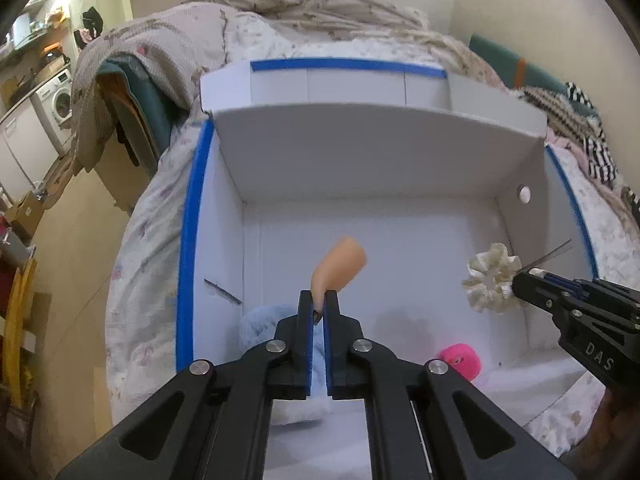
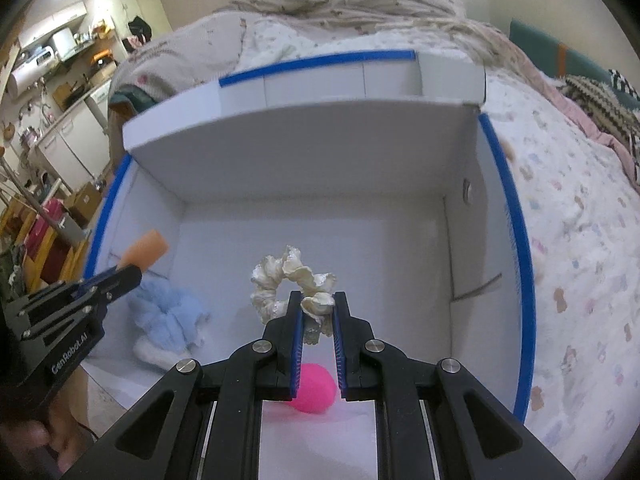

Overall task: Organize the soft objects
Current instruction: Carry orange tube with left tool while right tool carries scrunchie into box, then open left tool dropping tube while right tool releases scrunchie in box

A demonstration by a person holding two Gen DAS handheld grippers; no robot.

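Observation:
My left gripper (image 1: 319,300) is shut on an orange sponge piece (image 1: 340,264) and holds it above the floor of a white box (image 1: 360,160). My right gripper (image 2: 317,302) is shut on a cream scrunchie (image 2: 292,276) and holds it over the box too. The scrunchie also shows in the left wrist view (image 1: 490,280), the sponge in the right wrist view (image 2: 144,250). A light blue fluffy toy (image 2: 168,316) and a pink ball (image 2: 314,388) lie on the box floor.
The box has blue-taped edges (image 1: 192,240) and open flaps, and it sits on a bed with a patterned quilt (image 2: 580,260). A kitchen area with a washing machine (image 1: 60,100) lies to the left. Striped clothes (image 1: 592,148) lie at the right.

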